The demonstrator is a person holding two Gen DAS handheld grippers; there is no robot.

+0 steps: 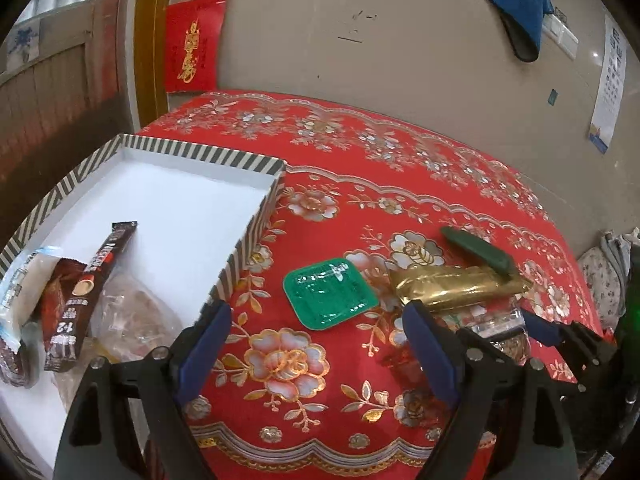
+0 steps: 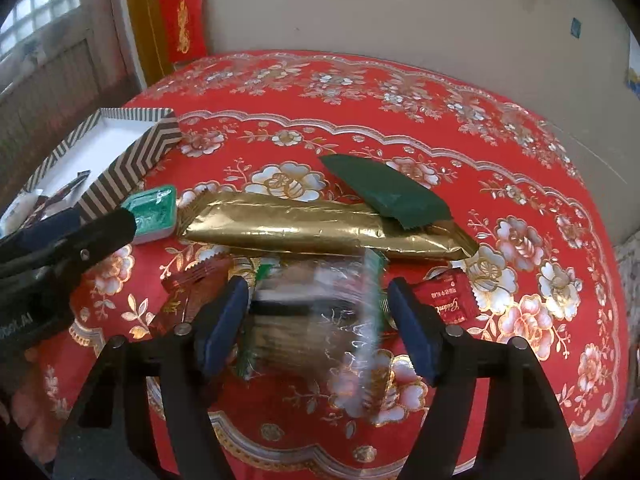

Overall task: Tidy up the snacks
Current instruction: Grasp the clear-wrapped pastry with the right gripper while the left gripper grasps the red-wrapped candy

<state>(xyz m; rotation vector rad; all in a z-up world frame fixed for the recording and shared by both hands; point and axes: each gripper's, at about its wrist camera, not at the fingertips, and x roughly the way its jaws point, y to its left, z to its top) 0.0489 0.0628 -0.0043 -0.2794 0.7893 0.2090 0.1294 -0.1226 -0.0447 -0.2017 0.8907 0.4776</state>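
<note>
A striped box [image 1: 256, 220] with a white floor sits at the left and holds several snacks, among them a dark Nescafe stick [image 1: 92, 296]; the box also shows in the right wrist view [image 2: 132, 168]. My left gripper [image 1: 316, 344] is open and empty over the red cloth, near a green square pack [image 1: 330, 294]. My right gripper [image 2: 316, 320] is open around a clear plastic snack pack [image 2: 320, 320] on the cloth; it also shows in the left wrist view [image 1: 476, 340]. Behind lie a long gold pack [image 2: 320, 226] and a dark green bar [image 2: 384, 194].
Small red candy packets [image 2: 448, 300] and a brown one [image 2: 196, 288] lie beside the clear pack. The round table has a red flowered cloth [image 1: 360, 152] and stands against a beige wall. The left gripper's arm [image 2: 60, 256] reaches in at the left of the right wrist view.
</note>
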